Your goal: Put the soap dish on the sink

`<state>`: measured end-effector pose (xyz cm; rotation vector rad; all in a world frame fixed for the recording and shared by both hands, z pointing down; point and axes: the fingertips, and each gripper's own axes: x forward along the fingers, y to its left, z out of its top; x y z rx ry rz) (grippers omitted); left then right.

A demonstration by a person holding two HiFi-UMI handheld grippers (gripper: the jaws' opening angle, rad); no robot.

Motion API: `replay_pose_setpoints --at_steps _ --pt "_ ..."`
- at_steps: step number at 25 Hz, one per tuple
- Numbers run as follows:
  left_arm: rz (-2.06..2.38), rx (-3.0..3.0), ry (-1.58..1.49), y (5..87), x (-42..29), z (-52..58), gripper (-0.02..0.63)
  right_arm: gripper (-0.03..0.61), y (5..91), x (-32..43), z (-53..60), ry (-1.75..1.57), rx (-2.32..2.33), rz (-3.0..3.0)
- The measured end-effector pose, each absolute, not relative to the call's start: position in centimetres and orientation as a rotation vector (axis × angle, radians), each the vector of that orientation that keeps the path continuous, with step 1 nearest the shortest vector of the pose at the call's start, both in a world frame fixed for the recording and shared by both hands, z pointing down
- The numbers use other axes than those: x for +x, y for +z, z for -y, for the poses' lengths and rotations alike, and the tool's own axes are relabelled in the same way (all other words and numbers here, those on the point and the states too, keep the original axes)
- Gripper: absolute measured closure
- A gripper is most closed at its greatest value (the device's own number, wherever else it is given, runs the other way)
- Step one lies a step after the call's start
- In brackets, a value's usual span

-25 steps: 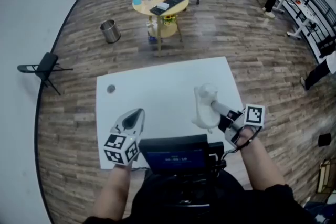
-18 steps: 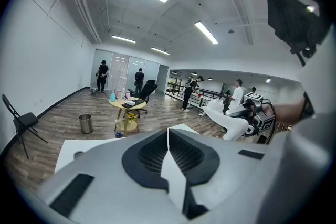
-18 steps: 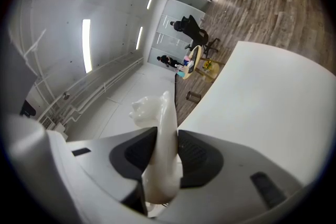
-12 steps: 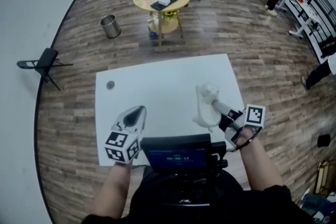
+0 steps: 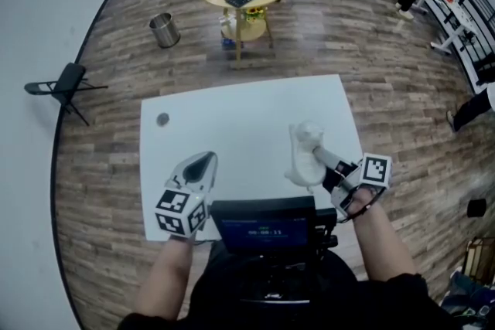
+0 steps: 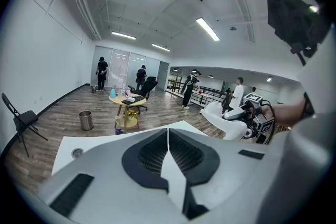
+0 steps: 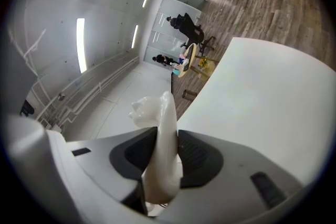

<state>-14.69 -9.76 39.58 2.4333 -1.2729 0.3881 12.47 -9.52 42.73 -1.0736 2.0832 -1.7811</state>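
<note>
My right gripper (image 7: 167, 139) has its jaws closed on a white soap dish (image 7: 161, 110). The dish stands on edge between the pads and rises ahead of them. It is over the right part of the white table (image 5: 240, 120); I cannot tell whether it touches the top. My left gripper (image 6: 168, 132) has its jaws pressed together, with nothing between them, over the table's near edge. A small grey round disc (image 5: 162, 119) lies on the table, ahead of the left gripper and slightly to its left.

White soap dish (image 5: 303, 157), white table (image 5: 232, 127), brown wood-plank floor (image 5: 348, 42), yellow round table (image 5: 268, 1), silver bin (image 5: 164, 30), black folding chair (image 5: 66, 84).
</note>
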Motion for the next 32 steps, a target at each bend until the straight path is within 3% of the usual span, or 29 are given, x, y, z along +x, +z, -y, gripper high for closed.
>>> replay_pose_setpoints --at_steps 32 --pt "1.209 2.379 0.512 42.6 -13.5 10.1 0.604 0.453 48.0 12.7 9.2 -1.894 -1.115 -2.008"
